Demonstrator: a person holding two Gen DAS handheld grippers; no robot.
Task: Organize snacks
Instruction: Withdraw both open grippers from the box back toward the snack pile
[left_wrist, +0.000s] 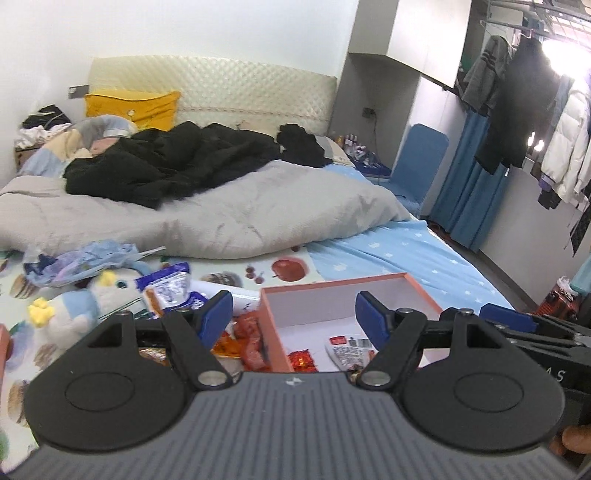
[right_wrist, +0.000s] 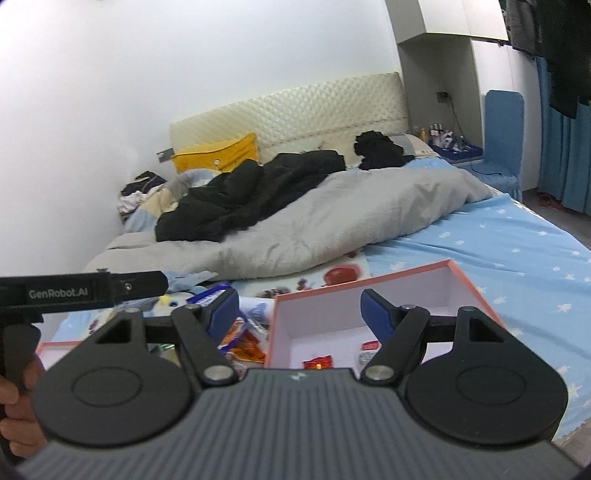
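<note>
Both the left gripper (left_wrist: 293, 314) and the right gripper (right_wrist: 299, 314) hang spread and empty above the bed (left_wrist: 388, 254). Loose snack packets (left_wrist: 243, 336) lie just left of the pink box (left_wrist: 271, 332), which already holds a few. Best to drop onto one packet, pinch its edge cleanly, and clear the box wall.

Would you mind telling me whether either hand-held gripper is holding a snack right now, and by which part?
Nothing is held. The left hand-held gripper and the right hand-held gripper both stand open and empty above the pink box.
</note>
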